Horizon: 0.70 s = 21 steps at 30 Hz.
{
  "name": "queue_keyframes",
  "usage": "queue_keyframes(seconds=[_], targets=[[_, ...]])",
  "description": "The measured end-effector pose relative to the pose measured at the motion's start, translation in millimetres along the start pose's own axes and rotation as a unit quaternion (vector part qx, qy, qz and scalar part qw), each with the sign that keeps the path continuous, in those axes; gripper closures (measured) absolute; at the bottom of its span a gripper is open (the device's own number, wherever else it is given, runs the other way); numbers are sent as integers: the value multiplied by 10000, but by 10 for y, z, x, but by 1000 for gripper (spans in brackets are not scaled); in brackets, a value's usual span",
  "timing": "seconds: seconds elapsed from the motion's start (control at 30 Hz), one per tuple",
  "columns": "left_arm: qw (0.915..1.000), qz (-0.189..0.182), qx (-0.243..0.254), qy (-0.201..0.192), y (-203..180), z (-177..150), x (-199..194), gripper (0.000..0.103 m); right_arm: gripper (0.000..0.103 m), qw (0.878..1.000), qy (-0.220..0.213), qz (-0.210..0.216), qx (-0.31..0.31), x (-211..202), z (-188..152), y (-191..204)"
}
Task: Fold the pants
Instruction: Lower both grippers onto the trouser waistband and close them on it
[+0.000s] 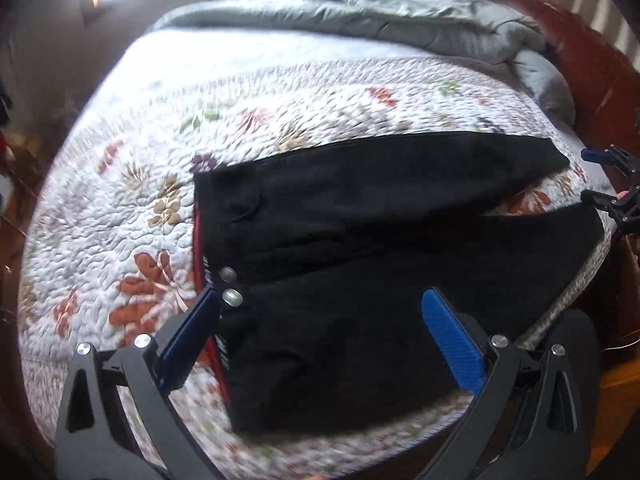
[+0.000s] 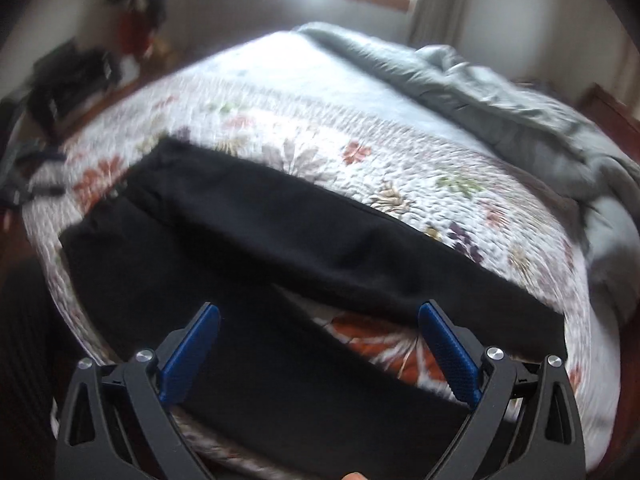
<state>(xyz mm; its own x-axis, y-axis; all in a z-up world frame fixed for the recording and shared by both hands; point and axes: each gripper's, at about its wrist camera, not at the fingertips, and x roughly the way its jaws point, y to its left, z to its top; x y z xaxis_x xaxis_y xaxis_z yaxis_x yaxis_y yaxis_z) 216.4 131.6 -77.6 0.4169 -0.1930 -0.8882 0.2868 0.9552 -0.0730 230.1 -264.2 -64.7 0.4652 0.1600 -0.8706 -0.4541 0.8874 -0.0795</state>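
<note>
On the bed [image 1: 280, 92], black pants [image 1: 360, 216] lie flat on a floral quilt [image 1: 120, 216], unfolded, with the two legs spread in a narrow V. Waistband end: to the left in the left wrist view, showing two metal buttons [image 1: 230, 286] and a red stripe along the edge. Leg ends: toward the right edge of the bed. Quilt pattern is visible in the gap between the legs.

Left tool [image 1: 324, 304]: fingers spread wide apart, holding nothing, positioned over the waistband area; its left finger tip is just beside the buttons. Whether it touches the fabric cannot be determined.

Right tool [image 2: 320, 316]: fingers spread wide apart, holding nothing, positioned over the near leg close to its end.

A grey comforter [image 1: 400, 12] lies bunched along the far side of the bed. Both views are motion-blurred.
</note>
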Motion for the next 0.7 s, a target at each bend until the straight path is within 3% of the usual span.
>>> queue_keyframes(seconds=[0.1,0.17,0.27,0.33,0.47,0.6,0.7], targets=[[9986,-273,-339,308,614,360,382,3,4,9974,608,393,-51,491,392,-393],[9914,-784,-861,604,1074,643,743,3,4,9933,922,697,3,787,602,-600],[9867,-932,-1122,712,1376,861,1097,3,4,9850,1330,1097,37,1167,825,-800],[9866,-854,-1113,832,1484,967,1351,3,4,9794,1554,1288,3,1413,933,-895],[9809,-1125,-1005,1232,1527,1034,1791,3,6,9687,1921,1566,-154,1778,1066,-1001],[9843,-1179,-529,1202,1404,1035,1861,4,8,9600,2270,1625,-242,2117,1126,-1120],[9816,-1358,-589,1205,1471,1074,1885,6,8,9515,2451,1832,-317,2281,1156,-1136]])
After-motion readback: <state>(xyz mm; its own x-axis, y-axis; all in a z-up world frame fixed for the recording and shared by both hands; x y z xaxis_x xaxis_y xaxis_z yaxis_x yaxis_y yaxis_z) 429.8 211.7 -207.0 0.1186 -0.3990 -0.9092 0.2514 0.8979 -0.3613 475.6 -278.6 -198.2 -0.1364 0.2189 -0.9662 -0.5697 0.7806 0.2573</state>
